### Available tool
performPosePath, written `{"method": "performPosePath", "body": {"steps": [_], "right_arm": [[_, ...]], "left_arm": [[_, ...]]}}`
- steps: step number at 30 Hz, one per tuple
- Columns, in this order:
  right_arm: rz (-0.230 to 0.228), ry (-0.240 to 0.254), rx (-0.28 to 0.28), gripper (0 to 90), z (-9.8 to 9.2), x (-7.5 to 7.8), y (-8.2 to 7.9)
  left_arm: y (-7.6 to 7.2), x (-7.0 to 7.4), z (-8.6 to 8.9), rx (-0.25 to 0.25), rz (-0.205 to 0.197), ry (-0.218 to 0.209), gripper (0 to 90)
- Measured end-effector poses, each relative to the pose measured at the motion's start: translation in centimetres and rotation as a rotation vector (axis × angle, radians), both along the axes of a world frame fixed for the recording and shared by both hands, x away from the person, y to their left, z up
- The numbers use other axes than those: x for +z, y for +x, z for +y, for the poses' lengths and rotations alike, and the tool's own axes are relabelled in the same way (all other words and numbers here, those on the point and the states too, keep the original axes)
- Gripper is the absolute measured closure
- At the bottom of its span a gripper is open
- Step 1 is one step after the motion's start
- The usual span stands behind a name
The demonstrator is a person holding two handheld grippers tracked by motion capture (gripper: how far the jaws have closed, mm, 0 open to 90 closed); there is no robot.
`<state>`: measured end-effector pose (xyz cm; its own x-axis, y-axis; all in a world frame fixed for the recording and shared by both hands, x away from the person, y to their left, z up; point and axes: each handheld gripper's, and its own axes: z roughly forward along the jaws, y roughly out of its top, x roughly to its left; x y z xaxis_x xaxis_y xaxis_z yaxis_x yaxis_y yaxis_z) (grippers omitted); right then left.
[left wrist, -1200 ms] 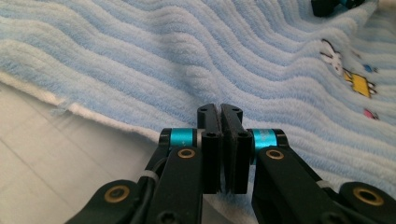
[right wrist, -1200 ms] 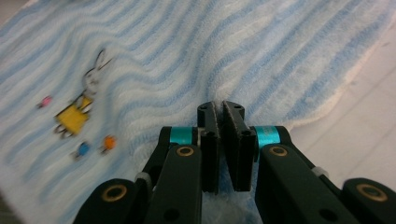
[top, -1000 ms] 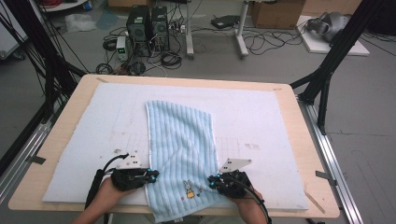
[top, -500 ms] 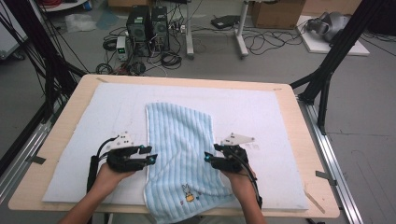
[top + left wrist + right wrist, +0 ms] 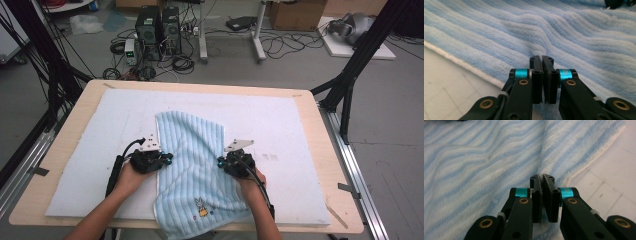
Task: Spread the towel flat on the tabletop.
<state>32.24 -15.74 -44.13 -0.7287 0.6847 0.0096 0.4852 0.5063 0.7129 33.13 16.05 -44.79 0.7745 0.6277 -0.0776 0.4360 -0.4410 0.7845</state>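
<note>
A light blue striped towel [image 5: 192,160] with a small bunny motif lies lengthwise on the white mat [image 5: 280,125], its near end hanging over the table's front edge. My left gripper [image 5: 162,159] sits at the towel's left edge and my right gripper [image 5: 226,162] at its right edge, both about halfway along. Both pairs of jaws have just been closing and now stand shut. In the left gripper view the gripper's tips [image 5: 541,58] rest on the pile beside a raised wrinkle. In the right gripper view the gripper's tips [image 5: 541,177] meet at a folded ridge of the towel [image 5: 564,150]. No cloth shows between the pads.
The mat covers most of the wooden table [image 5: 90,92]. Black frame posts [image 5: 350,75] stand at the table's sides. Computers and cables [image 5: 157,25] lie on the floor beyond the far edge.
Both hands moved away from the near edge along the towel's sides, from its lower corners to mid-length. The towel itself has kept its place.
</note>
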Motion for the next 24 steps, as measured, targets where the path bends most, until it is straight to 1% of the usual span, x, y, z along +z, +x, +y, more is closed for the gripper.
{"method": "performPosePath", "body": {"steps": [1,2,6,9,13,14,16,18,19,20,22,23,24], "right_arm": [[0.002,-0.003,0.012,85.7,-0.1,0.0,-0.5],[0.005,0.003,0.028,85.7,-0.4,0.1,-1.0],[0.030,0.035,0.053,85.6,-1.2,0.1,-2.6],[0.044,0.064,0.067,85.4,-1.7,0.3,-3.9],[0.053,0.064,0.093,85.1,-1.7,0.4,-5.6],[0.056,0.061,0.100,84.8,-1.7,0.5,-5.8],[0.047,0.062,0.115,83.1,-1.6,0.7,-6.4],[0.036,0.076,0.108,77.2,-1.6,1.0,-6.6],[0.033,0.087,0.094,71.4,-1.6,1.2,-6.5],[0.027,0.109,0.073,64.3,-1.7,1.4,-6.2],[0.004,0.151,0.029,55.7,-1.8,1.8,-5.3],[-0.007,0.169,-0.006,52.9,-1.9,2.0,-4.7],[-0.022,0.185,-0.030,52.4,-2.0,2.2,-3.9]], "left_arm": [[-0.4,0.0,0.2,-0.010,0.020,-0.016,86.9],[-0.7,0.0,0.3,-0.016,0.025,-0.020,86.9],[-2.4,-0.1,1.2,-0.043,0.044,-0.051,86.8],[-3.6,0.2,1.6,-0.071,0.045,-0.051,86.7],[-5.0,0.5,1.7,-0.113,0.047,-0.045,86.8],[-5.4,0.5,1.8,-0.119,0.048,-0.051,86.7],[-5.8,0.5,2.1,-0.133,0.046,-0.052,86.6],[-6.1,0.5,2.4,-0.126,0.049,-0.065,85.9],[-6.0,0.5,2.6,-0.119,0.042,-0.071,84.8],[-5.9,0.6,2.8,-0.110,0.037,-0.077,81.9],[-5.5,0.9,3.1,-0.064,0.027,-0.116,69.1],[-5.2,1.1,3.4,-0.046,0.017,-0.136,65.9],[-4.8,1.4,3.8,-0.018,0.002,-0.154,63.6]]}}
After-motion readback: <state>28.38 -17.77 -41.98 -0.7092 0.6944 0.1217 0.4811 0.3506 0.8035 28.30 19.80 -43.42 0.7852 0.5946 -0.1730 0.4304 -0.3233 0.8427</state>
